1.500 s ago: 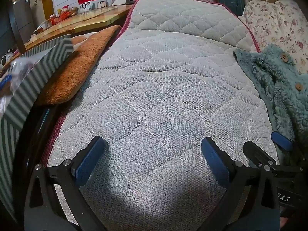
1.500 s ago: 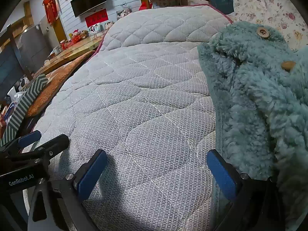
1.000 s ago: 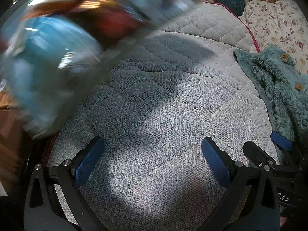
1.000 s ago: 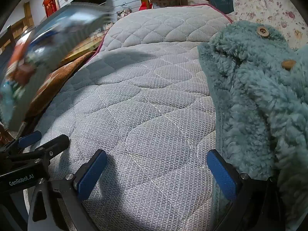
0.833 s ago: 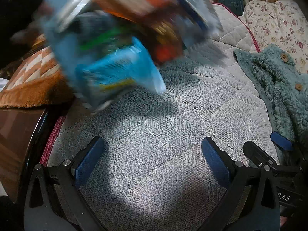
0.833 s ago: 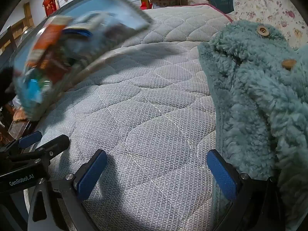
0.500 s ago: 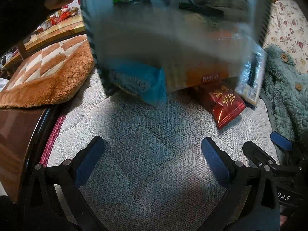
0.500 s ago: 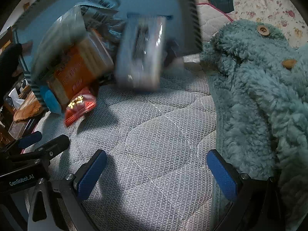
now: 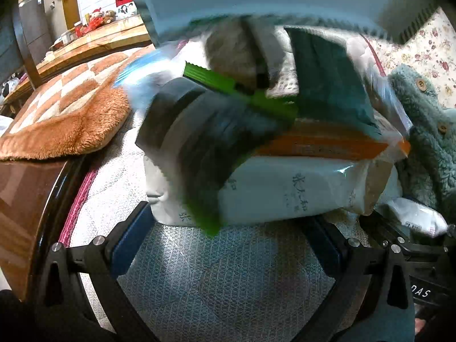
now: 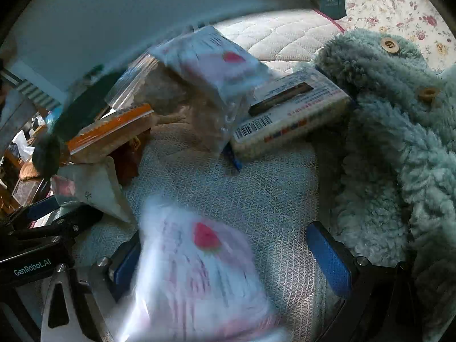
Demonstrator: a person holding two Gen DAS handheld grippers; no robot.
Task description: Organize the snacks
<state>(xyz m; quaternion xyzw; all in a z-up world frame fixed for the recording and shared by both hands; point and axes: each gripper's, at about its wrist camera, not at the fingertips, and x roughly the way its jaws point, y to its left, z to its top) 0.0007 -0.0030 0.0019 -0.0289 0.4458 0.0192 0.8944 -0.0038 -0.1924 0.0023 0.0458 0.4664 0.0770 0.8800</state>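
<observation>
Nearest the cameras, both grippers, left gripper [image 9: 225, 242] and right gripper [image 10: 228, 259], rest low on the quilted mattress [image 9: 228, 285], jaws spread, holding nothing. A blurred pink-white packet [image 10: 196, 279] covers the right gap. Beyond, heaped snack bags [image 9: 285, 188] crowd toward the teal fleece coat [image 10: 399, 131]; a box [image 10: 85, 14] looms overhead.

Snack packets in mixed colours on a pale grey quilted mattress [image 9: 228, 285].

A white bag [image 9: 285, 196] carries dark characters beneath an orange-striped pack [image 9: 327, 145] and a green-edged one [image 9: 242, 91]. A white packet [image 10: 199, 270] has a red strawberry mark. Teal fleece [image 10: 399, 142] bears tan buttons; the rug [image 9: 62, 108] is orange-and-cream checked.
</observation>
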